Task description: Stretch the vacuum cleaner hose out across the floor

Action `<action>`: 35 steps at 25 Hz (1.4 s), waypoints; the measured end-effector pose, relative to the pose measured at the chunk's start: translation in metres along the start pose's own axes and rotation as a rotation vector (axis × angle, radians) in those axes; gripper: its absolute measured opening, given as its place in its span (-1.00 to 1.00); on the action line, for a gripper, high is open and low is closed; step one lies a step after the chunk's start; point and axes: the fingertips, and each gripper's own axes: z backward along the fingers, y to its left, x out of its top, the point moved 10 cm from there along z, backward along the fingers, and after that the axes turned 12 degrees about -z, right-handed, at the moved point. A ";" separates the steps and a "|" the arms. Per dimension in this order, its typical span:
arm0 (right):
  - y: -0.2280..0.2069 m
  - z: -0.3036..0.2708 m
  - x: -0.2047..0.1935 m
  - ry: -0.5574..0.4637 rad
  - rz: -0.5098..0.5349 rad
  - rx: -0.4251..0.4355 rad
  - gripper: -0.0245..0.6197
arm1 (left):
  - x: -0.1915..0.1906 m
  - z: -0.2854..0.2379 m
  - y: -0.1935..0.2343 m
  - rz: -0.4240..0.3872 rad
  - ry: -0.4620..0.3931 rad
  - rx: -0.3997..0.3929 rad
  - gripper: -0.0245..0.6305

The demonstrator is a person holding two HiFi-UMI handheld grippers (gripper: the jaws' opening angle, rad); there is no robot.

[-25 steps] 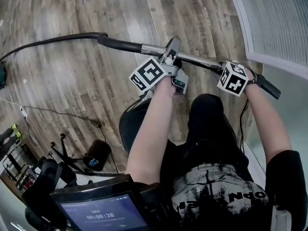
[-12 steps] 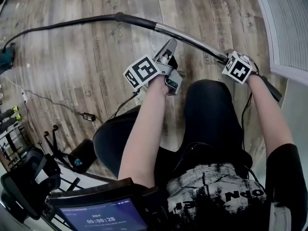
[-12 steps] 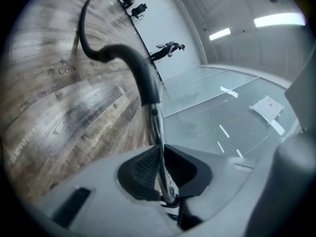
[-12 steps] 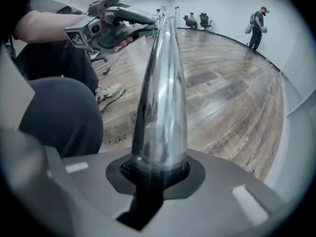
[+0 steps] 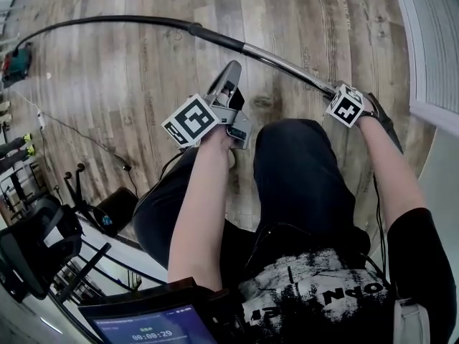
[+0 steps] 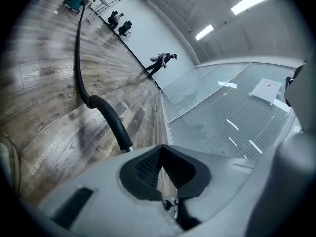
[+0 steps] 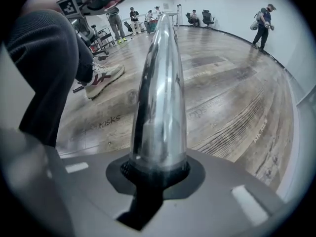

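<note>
The black vacuum hose [image 5: 107,18] arcs over the wood floor from the vacuum cleaner [image 5: 16,61] at the far left. It joins a black cuff [image 5: 215,36] and then a chrome tube [image 5: 287,67]. My right gripper [image 5: 336,95] is shut on the near end of that tube, which rises between its jaws in the right gripper view as the chrome tube [image 7: 160,93]. My left gripper [image 5: 230,70] is shut and empty, held a short way below the tube and not touching it. In the left gripper view the hose [image 6: 79,58] and cuff [image 6: 111,120] lie beyond the left gripper [image 6: 163,157].
My dark-trousered legs [image 5: 301,170] and a shoe [image 7: 103,78] are close under the tube. A thin cable [image 5: 79,131] crosses the floor at left, with stands and gear [image 5: 93,206] nearby. A glass wall [image 5: 430,34] runs along the right. People [image 7: 264,21] stand far off.
The left gripper has come off the chrome tube, closed its jaws and drawn back toward me. The hose has swung farther out and lies straighter. The right gripper keeps its hold.
</note>
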 end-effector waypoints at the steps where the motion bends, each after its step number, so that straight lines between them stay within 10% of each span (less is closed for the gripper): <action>1: -0.005 -0.006 -0.003 0.001 -0.015 0.007 -0.70 | -0.001 0.001 0.000 -0.001 0.000 0.010 -0.93; 13: -0.028 -0.048 -0.017 0.060 -0.007 -0.042 -0.73 | -0.019 0.039 0.018 -0.081 0.026 0.144 -0.93; 27: 0.004 -0.044 -0.029 0.041 -0.016 -0.060 -0.17 | -0.026 0.041 0.018 -0.066 0.025 0.109 -0.93; 35: 0.010 -0.017 -0.054 0.041 -0.047 -0.039 -0.25 | -0.028 0.026 0.012 -0.010 -0.018 0.038 -0.93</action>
